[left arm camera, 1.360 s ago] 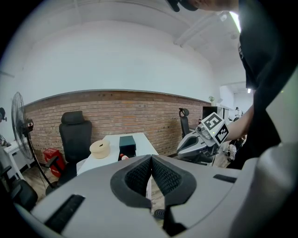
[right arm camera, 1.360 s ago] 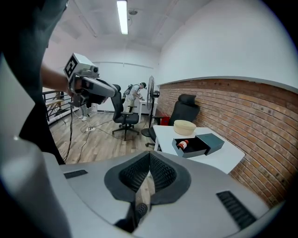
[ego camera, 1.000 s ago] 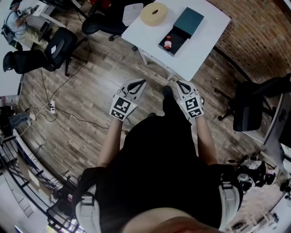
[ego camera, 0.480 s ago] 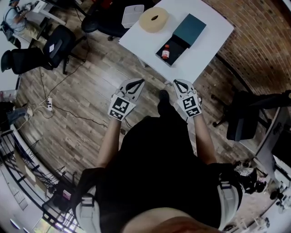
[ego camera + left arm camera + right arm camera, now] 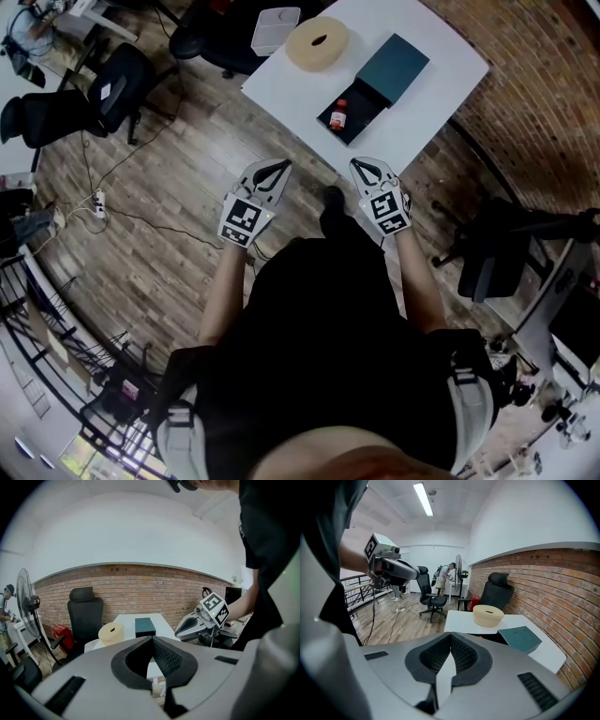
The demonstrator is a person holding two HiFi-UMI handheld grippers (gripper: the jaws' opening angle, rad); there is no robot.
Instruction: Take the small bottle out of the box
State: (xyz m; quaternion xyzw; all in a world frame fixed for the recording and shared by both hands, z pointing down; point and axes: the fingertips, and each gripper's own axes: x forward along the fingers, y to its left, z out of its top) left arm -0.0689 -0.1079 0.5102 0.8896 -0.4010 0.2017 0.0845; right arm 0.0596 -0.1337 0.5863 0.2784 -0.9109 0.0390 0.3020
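Note:
On the white table (image 5: 431,103) lies an open black box (image 5: 349,111) with the small red-capped bottle (image 5: 339,112) in it. Its teal lid (image 5: 395,64) rests at the box's far end. My left gripper (image 5: 282,166) and right gripper (image 5: 358,165) hover over the wooden floor, short of the table's near corner. Both are shut and hold nothing. The left gripper view shows shut jaws, the teal lid (image 5: 145,626) and the right gripper (image 5: 199,623). From the right gripper view the shut jaws point at the table (image 5: 461,620) and teal lid (image 5: 520,638); the bottle is hidden there.
A beige tape roll (image 5: 317,42) and a white container (image 5: 275,29) share the table's far side. Black office chairs (image 5: 122,80) stand to the left and another chair (image 5: 497,248) to the right. Cables and a power strip (image 5: 98,202) lie on the floor. Brick wall (image 5: 553,84) at right.
The table with the box has drawn closer to both grippers as the person steps toward it. Both grippers stay shut and empty, side by side.

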